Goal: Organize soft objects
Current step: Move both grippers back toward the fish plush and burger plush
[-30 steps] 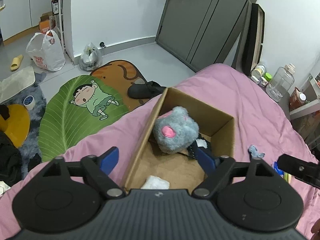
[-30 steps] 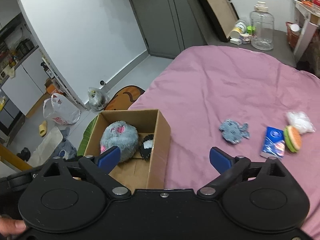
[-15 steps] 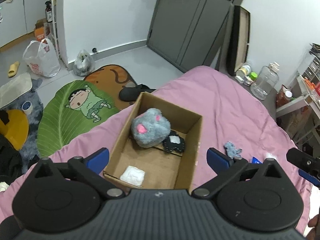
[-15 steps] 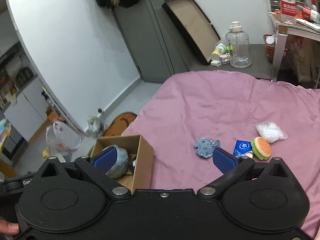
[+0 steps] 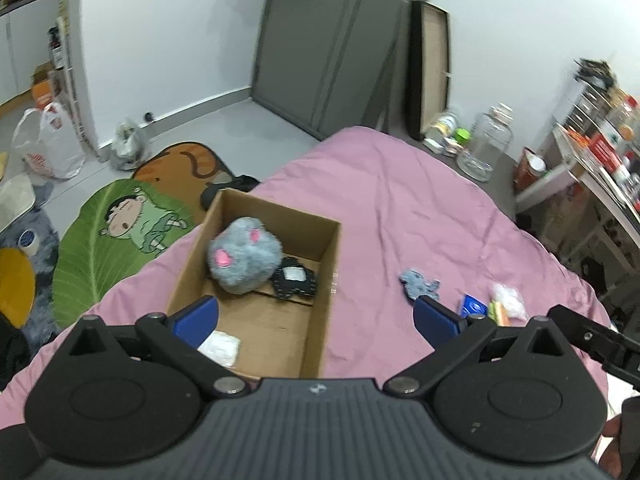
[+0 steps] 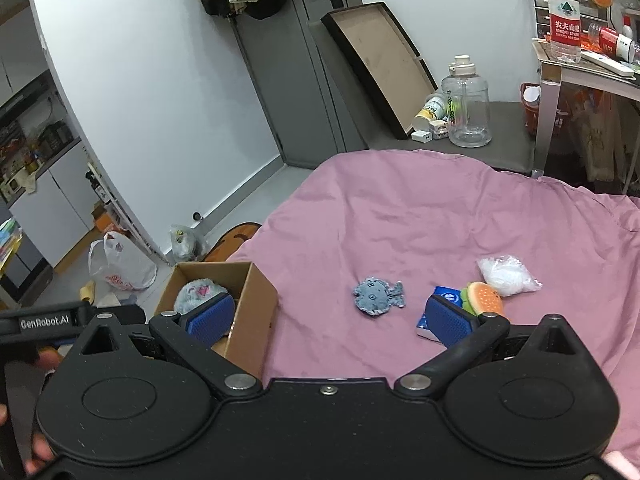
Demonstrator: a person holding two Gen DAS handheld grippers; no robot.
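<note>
A cardboard box (image 5: 324,280) (image 6: 256,292) sits on the pink bed near its left edge. Inside lie a grey fluffy plush (image 5: 244,256) (image 6: 200,294), a black flat item (image 5: 294,282) and a white soft packet (image 5: 220,348). On the bed to the right lie a flat blue-grey fish toy (image 6: 378,294) (image 5: 418,286), a blue tissue pack (image 6: 442,296) (image 5: 472,306), a burger toy (image 6: 482,298) and a clear bag of white stuffing (image 6: 506,276) (image 5: 508,298). My left gripper (image 5: 316,318) is open and empty, high over the box's near end. My right gripper (image 6: 332,316) is open and empty, held above the bed.
The bed's pink cover (image 6: 420,220) spreads wide beyond the objects. Floor mats (image 5: 120,232) and plastic bags (image 5: 48,148) lie left of the bed. A clear water jug (image 6: 468,108) and a leaning framed board (image 6: 380,64) stand past the bed's far end; a cluttered table (image 6: 580,64) is at right.
Both grippers have risen and pulled back from the box, staying open. The left gripper let the grey plush rest in the box; the right view has turned toward the items on the bed.
</note>
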